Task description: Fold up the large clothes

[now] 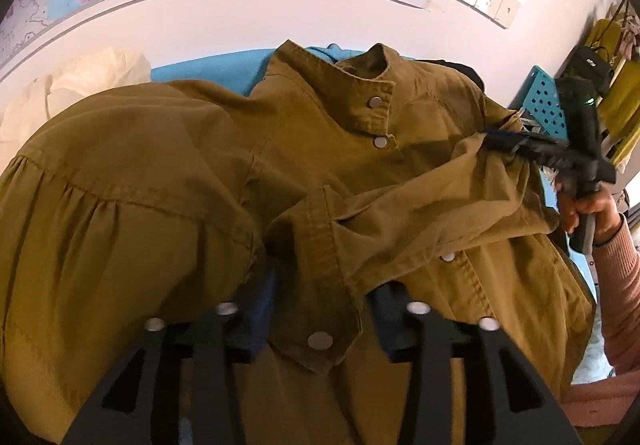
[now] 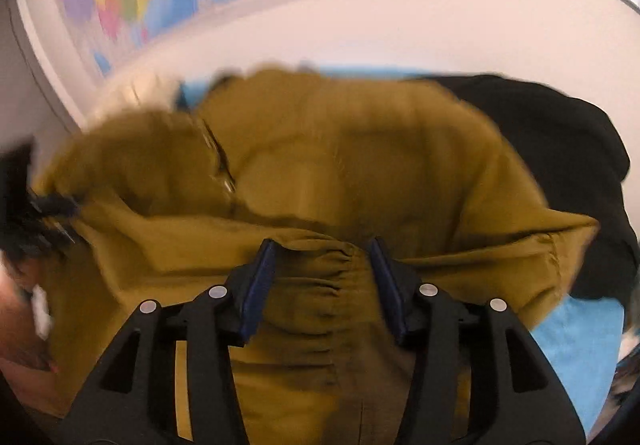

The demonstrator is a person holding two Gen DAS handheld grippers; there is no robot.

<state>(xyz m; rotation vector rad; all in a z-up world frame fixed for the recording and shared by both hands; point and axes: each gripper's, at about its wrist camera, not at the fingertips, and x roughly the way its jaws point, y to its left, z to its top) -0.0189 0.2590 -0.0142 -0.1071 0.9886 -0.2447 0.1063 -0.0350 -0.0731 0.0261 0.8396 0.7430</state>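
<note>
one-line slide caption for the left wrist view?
Left hand-held gripper around mustard jacket cuff; right hand-held gripper at its shoulder.
</note>
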